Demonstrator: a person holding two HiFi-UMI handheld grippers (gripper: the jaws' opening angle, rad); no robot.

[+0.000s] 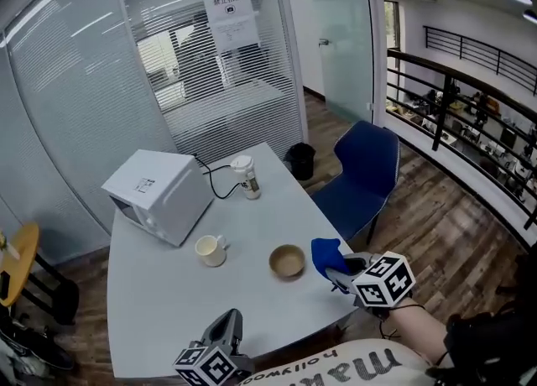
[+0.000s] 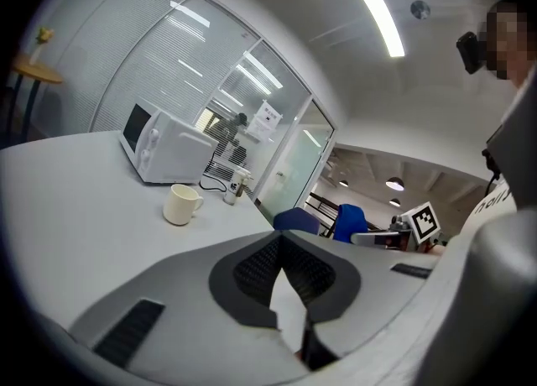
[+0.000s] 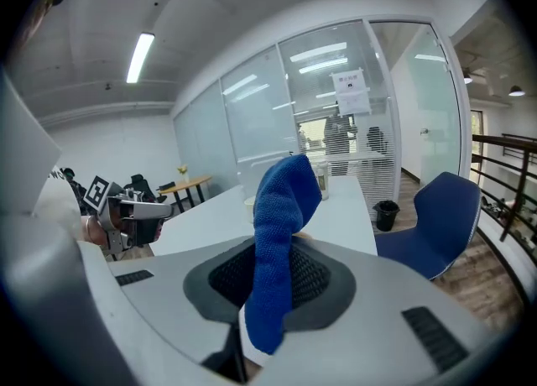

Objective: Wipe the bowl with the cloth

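A tan bowl (image 1: pixel 287 261) stands on the grey table (image 1: pixel 159 292), near its right front edge. Just right of the bowl my right gripper (image 1: pixel 333 273) is shut on a blue cloth (image 1: pixel 325 253), which sticks up between the jaws in the right gripper view (image 3: pixel 281 233). That cloth hides most of the bowl in this view. My left gripper (image 1: pixel 229 319) hovers over the table's front edge, apart from the bowl, shut with nothing between its pads (image 2: pixel 260 271). The left gripper view also catches the blue cloth (image 2: pixel 295 220).
A white microwave (image 1: pixel 158 194) sits at the table's back left, a lidded cup (image 1: pixel 244 176) with a black cable behind it, and a cream mug (image 1: pixel 211 250) left of the bowl. A blue chair (image 1: pixel 362 174) stands right of the table, with a black bin (image 1: pixel 300 160) beyond.
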